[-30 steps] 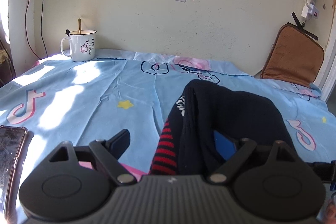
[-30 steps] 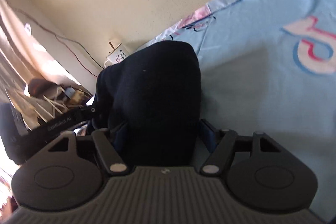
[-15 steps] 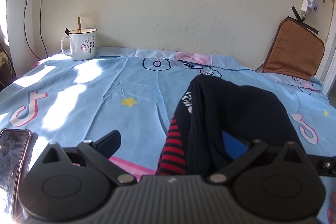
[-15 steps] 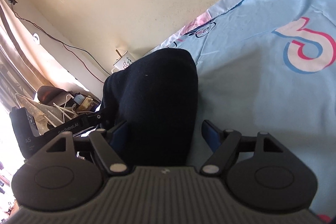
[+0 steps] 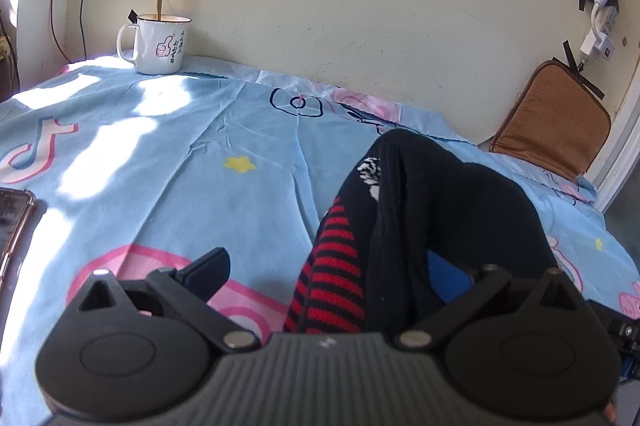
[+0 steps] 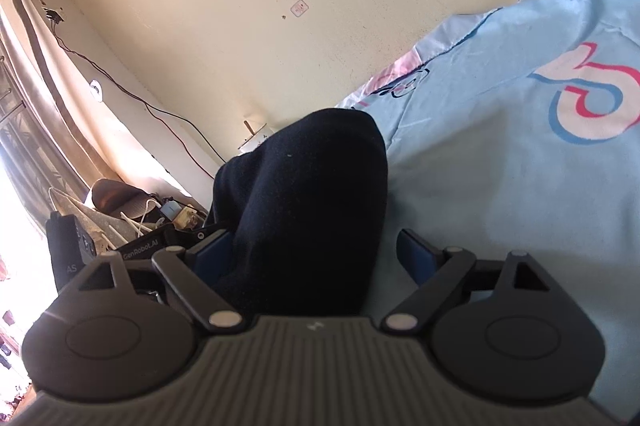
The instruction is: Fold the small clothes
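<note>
A small black garment [image 5: 448,210] with red stripes and a white print lies bunched on the blue patterned bedsheet [image 5: 180,162]. It runs up between the fingers of my left gripper [image 5: 332,266], whose jaws stand wide apart around it. In the right wrist view the same black garment [image 6: 312,210] lies between the fingers of my right gripper [image 6: 316,250], also open, with a gap on the right side. The other gripper's body [image 6: 140,246] shows at the left.
A white enamel mug [image 5: 158,44] with a spoon stands at the far left by the wall. A phone [image 5: 14,222] lies at the left edge. A brown cushion [image 5: 554,118] leans on the wall at the right. Cables and clutter [image 6: 120,202] sit beyond the bed.
Both grippers have opened wider and let go of the black garment, which now rests on the sheet. The right gripper has tilted and drawn back a little.
</note>
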Demonstrator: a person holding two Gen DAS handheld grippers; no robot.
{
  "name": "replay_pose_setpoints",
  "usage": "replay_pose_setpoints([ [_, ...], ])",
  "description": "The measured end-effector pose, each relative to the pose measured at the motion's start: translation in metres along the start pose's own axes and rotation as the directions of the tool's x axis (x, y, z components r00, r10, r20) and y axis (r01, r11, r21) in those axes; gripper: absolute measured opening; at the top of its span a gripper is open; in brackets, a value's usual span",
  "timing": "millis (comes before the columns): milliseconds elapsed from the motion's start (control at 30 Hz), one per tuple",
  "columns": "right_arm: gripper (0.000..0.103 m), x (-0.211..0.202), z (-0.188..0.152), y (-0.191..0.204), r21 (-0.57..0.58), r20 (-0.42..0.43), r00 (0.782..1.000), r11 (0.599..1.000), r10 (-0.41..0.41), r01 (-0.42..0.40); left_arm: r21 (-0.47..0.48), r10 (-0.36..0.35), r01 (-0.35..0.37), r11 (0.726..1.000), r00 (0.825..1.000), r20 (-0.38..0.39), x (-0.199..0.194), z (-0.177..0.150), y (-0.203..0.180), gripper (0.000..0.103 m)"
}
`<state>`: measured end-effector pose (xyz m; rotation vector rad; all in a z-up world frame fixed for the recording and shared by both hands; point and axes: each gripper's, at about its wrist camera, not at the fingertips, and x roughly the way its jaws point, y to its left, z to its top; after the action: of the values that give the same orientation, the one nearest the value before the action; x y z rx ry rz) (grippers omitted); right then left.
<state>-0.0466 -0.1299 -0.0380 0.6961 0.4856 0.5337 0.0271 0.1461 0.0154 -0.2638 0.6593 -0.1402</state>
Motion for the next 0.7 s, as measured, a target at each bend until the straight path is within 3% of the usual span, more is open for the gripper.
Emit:
replay_pose_setpoints([
  [100,0.097,0.003,0.001,0.003,-0.026,-0.021,1.000,1.000,-0.005,0.005,-0.047,-0.059,0.058,0.997,0.998,-0.007,0.003,-0.005,0.010,0.103],
  [200,0.103,0.006,0.001,0.005,-0.051,-0.045,0.999,0.999,0.014,-0.017,-0.069,-0.126,0.128,0.989,0.991,0.035,0.003,-0.016,0.021,0.103],
  [567,0.103,0.010,-0.002,0.007,-0.086,-0.076,0.997,0.996,0.004,-0.011,-0.063,-0.138,0.140,0.988,0.990,0.039,0.003,-0.016,0.021,0.103],
  [700,0.103,0.013,0.003,0.008,-0.072,-0.106,0.994,0.997,-0.019,0.012,-0.075,-0.178,0.179,0.981,0.984,0.019,0.002,-0.013,0.026,0.103],
])
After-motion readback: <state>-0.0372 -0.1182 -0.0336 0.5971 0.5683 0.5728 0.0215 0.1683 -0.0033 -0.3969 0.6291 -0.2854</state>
